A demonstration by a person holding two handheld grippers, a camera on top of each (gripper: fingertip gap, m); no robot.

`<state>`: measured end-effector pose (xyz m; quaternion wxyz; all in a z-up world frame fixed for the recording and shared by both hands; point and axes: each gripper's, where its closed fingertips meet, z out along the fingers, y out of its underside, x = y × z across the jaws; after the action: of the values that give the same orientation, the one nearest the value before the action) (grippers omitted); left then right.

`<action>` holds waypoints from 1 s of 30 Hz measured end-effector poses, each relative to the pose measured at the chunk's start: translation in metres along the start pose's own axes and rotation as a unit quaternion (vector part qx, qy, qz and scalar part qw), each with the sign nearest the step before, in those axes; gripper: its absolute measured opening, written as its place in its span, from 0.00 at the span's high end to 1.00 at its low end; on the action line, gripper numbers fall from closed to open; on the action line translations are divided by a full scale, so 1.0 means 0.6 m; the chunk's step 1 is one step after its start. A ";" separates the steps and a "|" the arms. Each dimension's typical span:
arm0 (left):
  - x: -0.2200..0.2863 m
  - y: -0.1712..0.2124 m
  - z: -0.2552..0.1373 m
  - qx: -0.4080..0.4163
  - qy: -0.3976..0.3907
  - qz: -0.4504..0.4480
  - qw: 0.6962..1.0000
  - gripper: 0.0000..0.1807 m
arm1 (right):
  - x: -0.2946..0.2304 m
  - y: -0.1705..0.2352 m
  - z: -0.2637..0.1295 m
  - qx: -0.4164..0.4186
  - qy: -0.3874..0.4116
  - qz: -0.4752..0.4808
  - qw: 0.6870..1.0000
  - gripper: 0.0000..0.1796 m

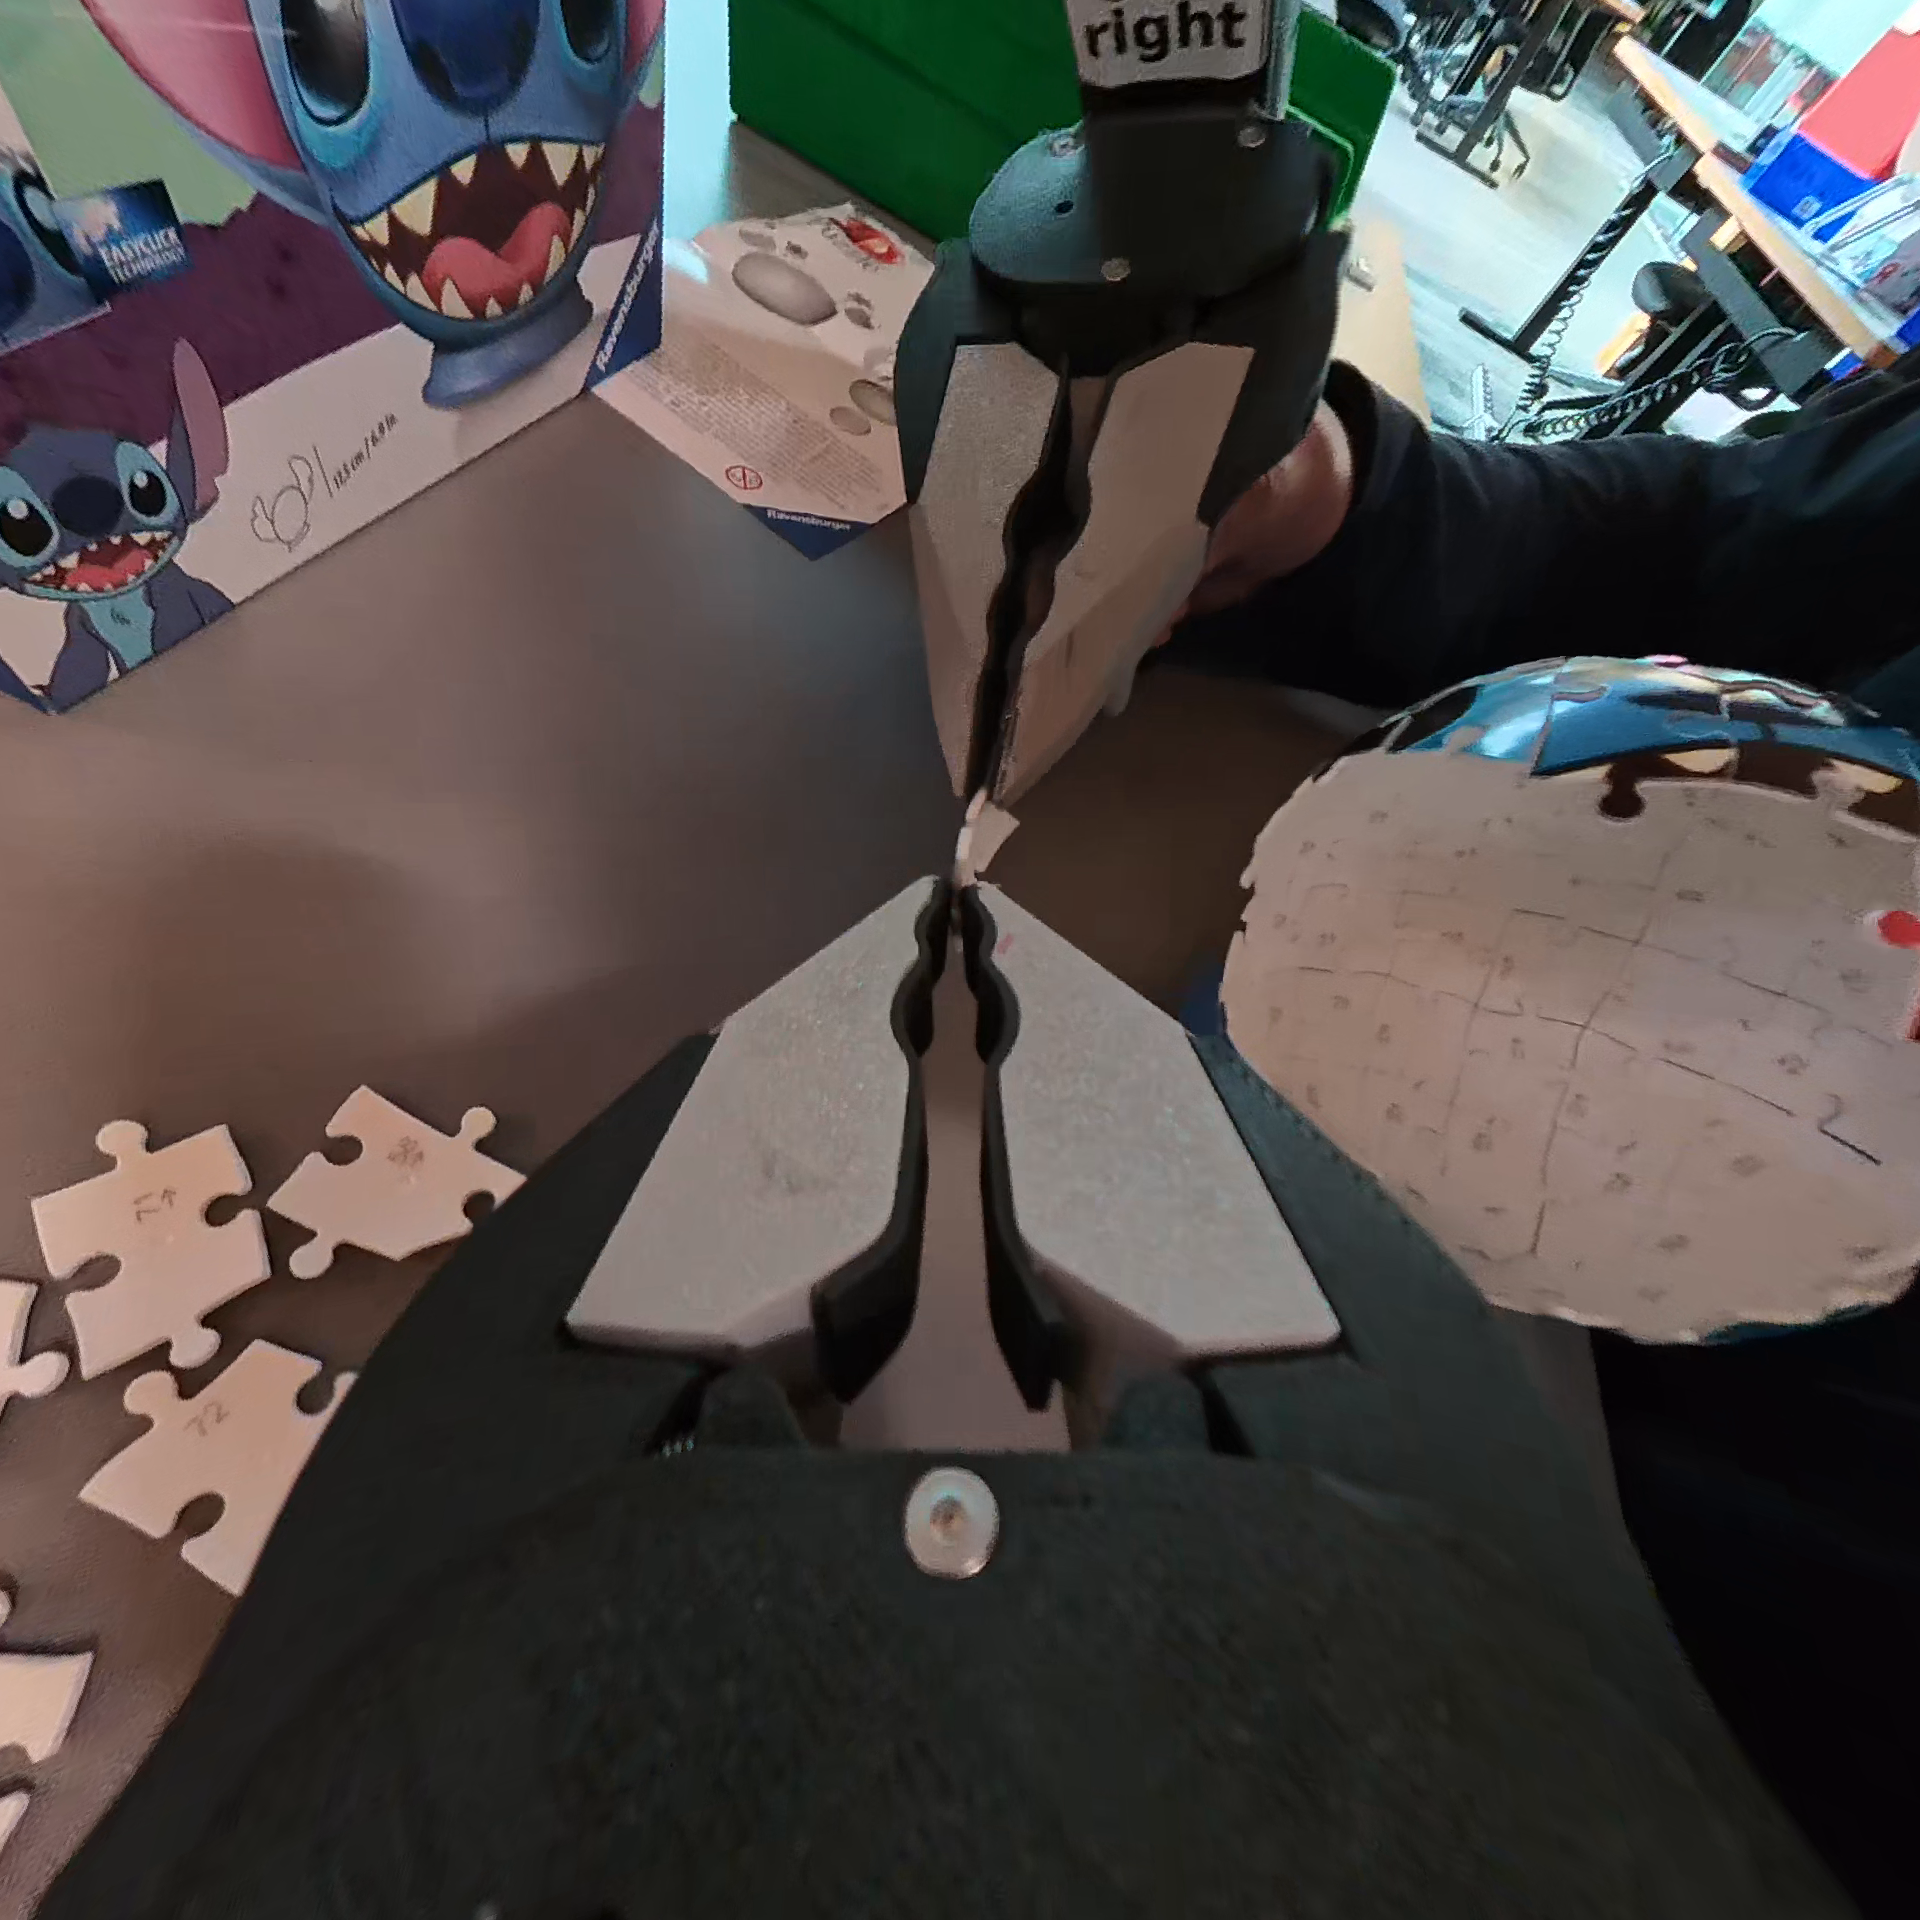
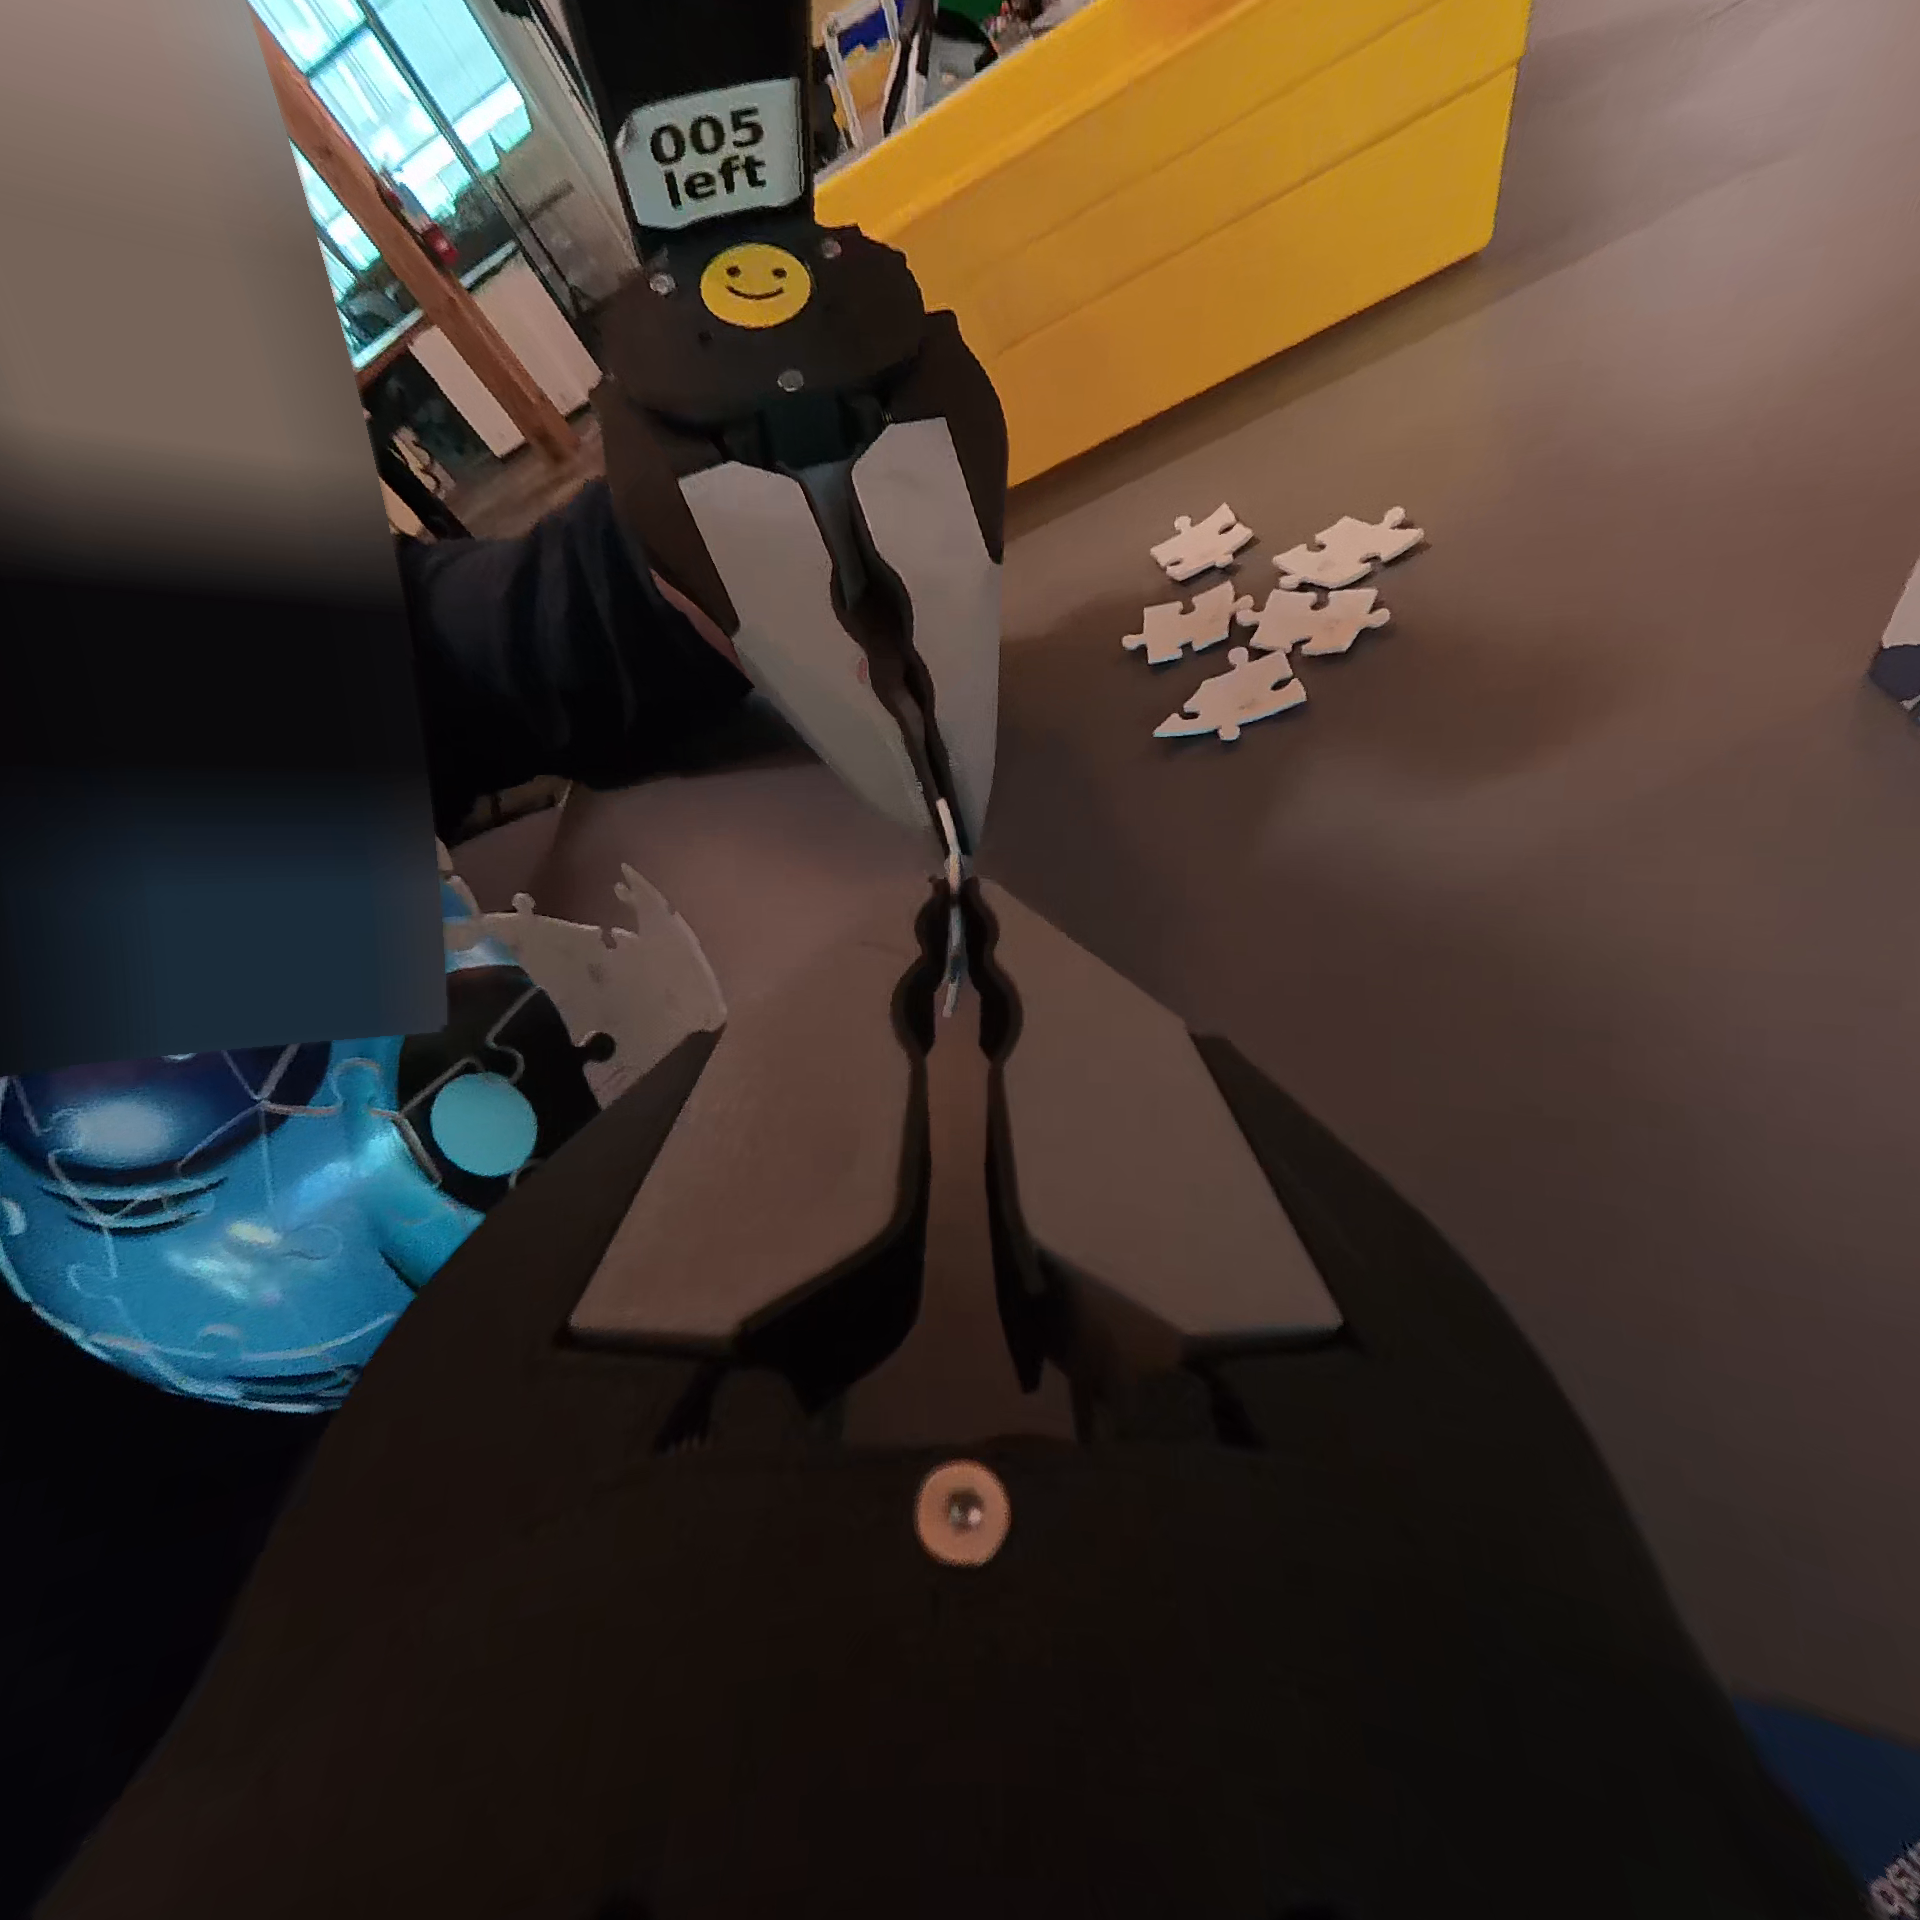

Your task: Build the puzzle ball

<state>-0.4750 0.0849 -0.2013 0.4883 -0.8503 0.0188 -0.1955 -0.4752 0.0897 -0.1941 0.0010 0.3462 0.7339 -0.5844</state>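
My left gripper (image 1: 956, 891) and right gripper (image 1: 987, 798) meet tip to tip above the grey table (image 1: 520, 831). A small white puzzle piece (image 1: 982, 836) is pinched edge-on between them. In the right wrist view the piece (image 2: 951, 966) sits in my right gripper (image 2: 956, 894), and its far end is in the shut left gripper (image 2: 951, 831). Whether it is one piece or two joined ones, I cannot tell. The half-built puzzle ball (image 1: 1558, 1039) lies to the right with its white inside showing. Its blue outside shows in the right wrist view (image 2: 208, 1226).
Several loose white pieces (image 1: 156, 1247) lie face down on the table, also seen in the right wrist view (image 2: 1268, 623). The puzzle box (image 1: 312, 312) and a leaflet (image 1: 769, 384) stand behind. A green bin (image 1: 883, 83) and a yellow bin (image 2: 1195, 239) sit at the table's edges. A dark sleeve (image 1: 1558, 540) holds the right gripper. Left and right tips are no more than a few centimetres apart.
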 end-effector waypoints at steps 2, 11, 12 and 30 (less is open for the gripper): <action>0.001 0.000 0.000 -0.001 0.002 -0.005 1.000 1.00 | -0.002 0.006 0.001 -0.014 -0.001 -0.006 1.000 1.00; 0.013 0.000 0.000 -0.001 0.028 -0.027 0.999 1.00 | -0.012 0.025 0.004 -0.047 -0.029 0.007 0.998 1.00; 0.012 0.002 0.001 -0.004 0.028 -0.029 0.999 1.00 | -0.012 0.026 0.004 -0.050 -0.028 0.006 0.998 1.00; 0.036 0.016 0.004 -0.027 0.082 -0.058 0.995 1.00 | -0.035 0.039 0.003 -0.079 -0.067 0.018 0.994 1.00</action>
<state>-0.4529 0.0770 -0.2035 0.4498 -0.8439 0.0148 -0.2920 -0.4481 0.0792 -0.2060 0.0879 0.3188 0.7696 -0.5462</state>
